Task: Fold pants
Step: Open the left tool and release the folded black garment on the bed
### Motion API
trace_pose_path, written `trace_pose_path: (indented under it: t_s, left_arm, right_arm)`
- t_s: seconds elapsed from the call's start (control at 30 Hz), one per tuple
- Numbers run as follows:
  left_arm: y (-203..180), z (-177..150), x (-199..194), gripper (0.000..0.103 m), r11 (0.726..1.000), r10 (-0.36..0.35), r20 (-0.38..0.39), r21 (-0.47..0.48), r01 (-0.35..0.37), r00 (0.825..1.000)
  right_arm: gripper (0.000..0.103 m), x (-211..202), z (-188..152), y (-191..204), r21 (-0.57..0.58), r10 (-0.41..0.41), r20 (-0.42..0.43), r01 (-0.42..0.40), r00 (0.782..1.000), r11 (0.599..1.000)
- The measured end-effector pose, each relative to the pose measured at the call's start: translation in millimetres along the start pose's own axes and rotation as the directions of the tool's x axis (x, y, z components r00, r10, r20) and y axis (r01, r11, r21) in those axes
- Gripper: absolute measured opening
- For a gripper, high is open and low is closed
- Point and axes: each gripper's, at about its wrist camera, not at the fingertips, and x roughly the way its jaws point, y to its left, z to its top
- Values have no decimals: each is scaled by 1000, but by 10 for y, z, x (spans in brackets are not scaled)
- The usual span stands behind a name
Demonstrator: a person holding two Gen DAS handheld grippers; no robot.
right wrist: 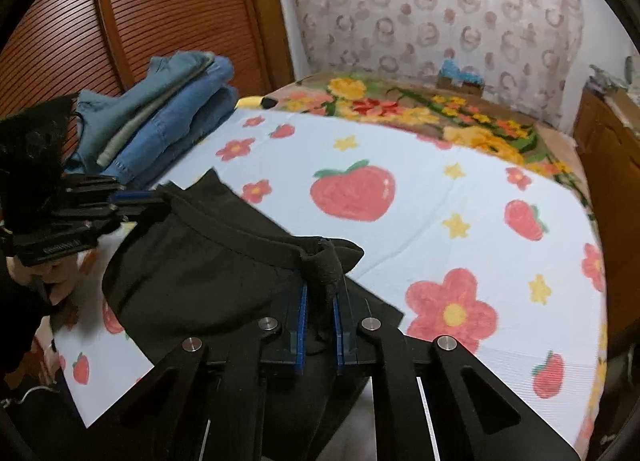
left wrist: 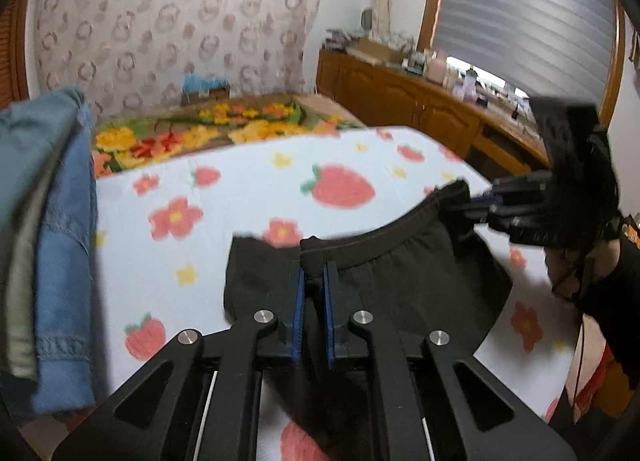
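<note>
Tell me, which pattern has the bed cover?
Red strawberries, flowers and yellow stars on white bed cover; right wrist view.

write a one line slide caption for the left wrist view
Both grippers, left and right, shut on the black pants' waistband over a strawberry sheet.

The pants (right wrist: 192, 273) are matt black cloth with a gathered waistband. The bed sheet (right wrist: 420, 229) beneath them is soft, finely ribbed printed cloth. Beside the pants, folded jeans (right wrist: 180, 121) are faded blue denim. Each tool (left wrist: 314, 281) is matt black plastic with shiny metal pins and blue pads (right wrist: 302, 317).
</note>
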Motion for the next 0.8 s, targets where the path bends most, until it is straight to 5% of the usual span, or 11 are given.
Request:
trace_pose_path:
  t_s: [0.27,0.33,0.4,0.53,0.6,0.8]
  left_arm:
    - [20,59,102,16,999,33,-45,-3,-33,998]
    - [42,20,79,23,999,40,-52,-14,-41,998]
    - [51,-22,28,44,999,44,-48,-23,-46,998]
    - [64,-145,-118,54,998,30,-33,-53,-31,999]
    - [47,-227,-164,72,998,29,-38,-62,-31,999]
    - [-53,-500,-317,78,996,31,-35,-77,-34,999]
  right_arm:
    - [10,68,-51,81,21,-72,-51,73,996,997]
    - [18,53,-57,74,34,-83,-60,85,995,996]
    - [22,-2,-47,72,46,-88,-53,91,995,995]
    - [35,-193,-110,109,64,-94,-30,96,995,993]
    - [36,-282,-181,140,75,-90,-24,92,996,993]
    - [36,-479,-465,239,96,-98,-31,101,995,990]
